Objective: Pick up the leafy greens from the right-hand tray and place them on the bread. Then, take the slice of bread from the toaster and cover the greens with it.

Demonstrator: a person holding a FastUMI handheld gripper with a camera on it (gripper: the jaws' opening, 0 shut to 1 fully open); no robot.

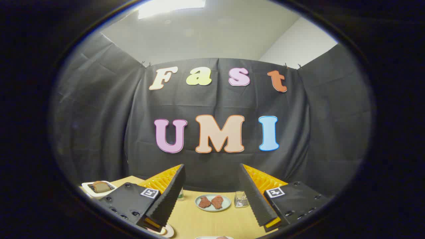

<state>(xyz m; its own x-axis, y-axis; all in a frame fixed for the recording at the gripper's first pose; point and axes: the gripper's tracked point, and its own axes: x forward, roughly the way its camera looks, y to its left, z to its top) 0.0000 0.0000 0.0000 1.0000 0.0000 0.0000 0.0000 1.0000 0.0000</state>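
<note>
My claw (211, 186) was held level above the wooden table (206, 222), its two fingers spread wide apart with nothing between them.

The slice of bread (99, 186) stood upright in the white toaster (96, 191), brown along its crust, with its top rounded and poking out of the slot. It sat off beyond my left finger (169, 196), well apart from it, near the table's far left corner.

Straight ahead, in the gap between the fingers and beyond them, lay a pale blue-grey plate (212, 202) carrying two reddish-brown pieces of food (211, 201) side by side. Just beside that plate, close to my right finger (254, 196), stood a small clear glass container (240, 199). A green-tinted bottle (180, 195) peeked out just past my left finger. Below that finger, an edge of a light round plate (167, 230) showed.

Each side of my claw's body wore a square black-and-white marker tag (149, 193); I could read no words or brands on anything.
</note>
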